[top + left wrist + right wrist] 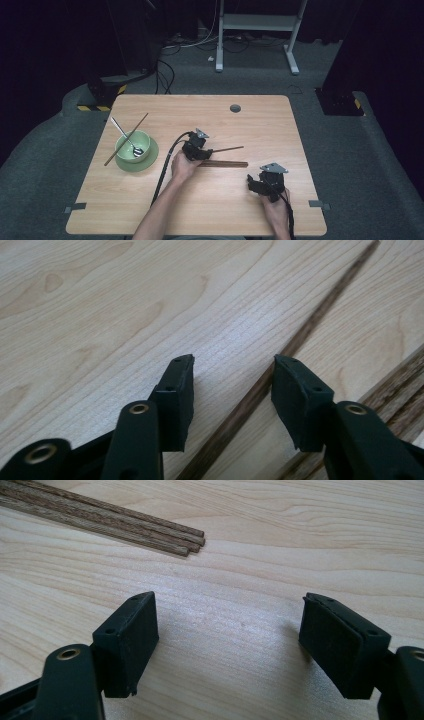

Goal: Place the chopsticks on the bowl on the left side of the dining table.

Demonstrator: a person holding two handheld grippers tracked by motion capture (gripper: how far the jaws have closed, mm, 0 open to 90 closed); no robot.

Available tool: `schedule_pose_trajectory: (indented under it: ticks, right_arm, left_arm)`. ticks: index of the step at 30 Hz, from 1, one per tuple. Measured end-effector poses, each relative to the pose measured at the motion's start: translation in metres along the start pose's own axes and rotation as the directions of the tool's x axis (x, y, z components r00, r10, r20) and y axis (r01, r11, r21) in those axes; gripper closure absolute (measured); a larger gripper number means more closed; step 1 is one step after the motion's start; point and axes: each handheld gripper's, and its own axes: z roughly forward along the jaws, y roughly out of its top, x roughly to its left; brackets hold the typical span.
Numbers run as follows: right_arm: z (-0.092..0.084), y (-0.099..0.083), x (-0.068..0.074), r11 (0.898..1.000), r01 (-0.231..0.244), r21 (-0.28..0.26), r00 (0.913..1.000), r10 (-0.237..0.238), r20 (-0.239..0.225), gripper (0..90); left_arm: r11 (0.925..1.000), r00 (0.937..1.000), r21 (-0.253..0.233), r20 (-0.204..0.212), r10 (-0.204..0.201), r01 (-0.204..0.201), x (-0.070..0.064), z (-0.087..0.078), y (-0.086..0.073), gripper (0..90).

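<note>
Left fingers (pixel 234 365) apart, straddling a single chopstick (pixel 260 385) lying flat on the tabletop (pixel 100 315), pads not yet on it. Keep it centred, tips low, squeeze evenly so it doesn't roll. Right fingers (pixel 227 602) wide apart, idle near the chopstick bundle (pixel 150 530).

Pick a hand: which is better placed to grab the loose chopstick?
Left. Its tongs already straddle the loose chopstick, pads not yet touching it. The right tongs sit open over bare table, short of the bundle.
</note>
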Motion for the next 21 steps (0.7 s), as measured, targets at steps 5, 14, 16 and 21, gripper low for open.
schedule_pose_trajectory:
  ticks: [5, 14, 16, 21]
  right_arm:
    - [0.0, 0.0, 0.0, 1.0, 0.0, 0.0, 1.0, 0.0, 0.0, 23.0]
    - [0.0, 0.0, 0.0, 1.0, 0.0, 0.0, 1.0, 0.0, 0.0, 23.0]
    - [0.0, 0.0, 0.0, 1.0, 0.0, 0.0, 1.0, 0.0, 0.0, 23.0]
    - [0.0, 0.0, 0.0, 1.0, 0.0, 0.0, 1.0, 0.0, 0.0, 23.0]
  left_arm:
    - [1.0, 1.0, 0.0, -0.004, -0.003, 0.003, 0.005, -0.001, -0.001, 58.3]
    - [0.9998, 0.9995, 0.0, -0.022, -0.022, 0.022, 0.017, -0.003, -0.003, 63.1]
    - [0.9997, 0.9994, 0.0, -0.023, -0.026, 0.026, 0.019, -0.004, -0.004, 64.7]
    - [0.9994, 0.999, 0.0, -0.03, -0.033, 0.033, 0.024, -0.005, -0.005, 69.6]
